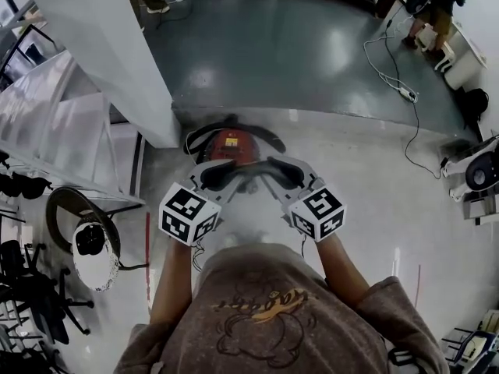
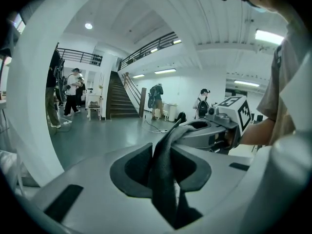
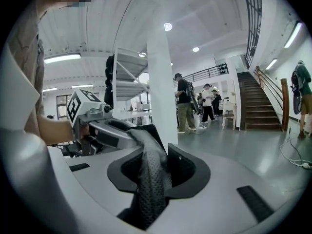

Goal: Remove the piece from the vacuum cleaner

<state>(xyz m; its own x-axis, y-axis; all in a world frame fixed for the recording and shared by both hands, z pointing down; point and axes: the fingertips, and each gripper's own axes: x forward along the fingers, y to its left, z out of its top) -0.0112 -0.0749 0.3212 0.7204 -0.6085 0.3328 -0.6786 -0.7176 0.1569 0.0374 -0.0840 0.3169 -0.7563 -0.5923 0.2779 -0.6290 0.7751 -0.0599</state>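
A red and black vacuum cleaner [image 1: 232,142] stands on the floor below my hands. Both grippers are raised above it at chest height and face each other. A dark, flexible, perforated piece [image 1: 250,179] spans between them. My left gripper [image 1: 224,176] is shut on one end of the piece [image 2: 165,179], which runs on to the right gripper [image 2: 214,128]. My right gripper [image 1: 279,173] is shut on the other end [image 3: 150,182], which leads off to the left gripper [image 3: 103,126]. The piece hangs clear of the vacuum cleaner.
A white pillar [image 1: 109,53] stands just left of the vacuum cleaner, with shelving behind it. A round chair [image 1: 78,213] and a white object [image 1: 93,257] sit at the left. Cables [image 1: 399,80] lie on the floor at the right. Several people stand farther off by a staircase [image 2: 117,99].
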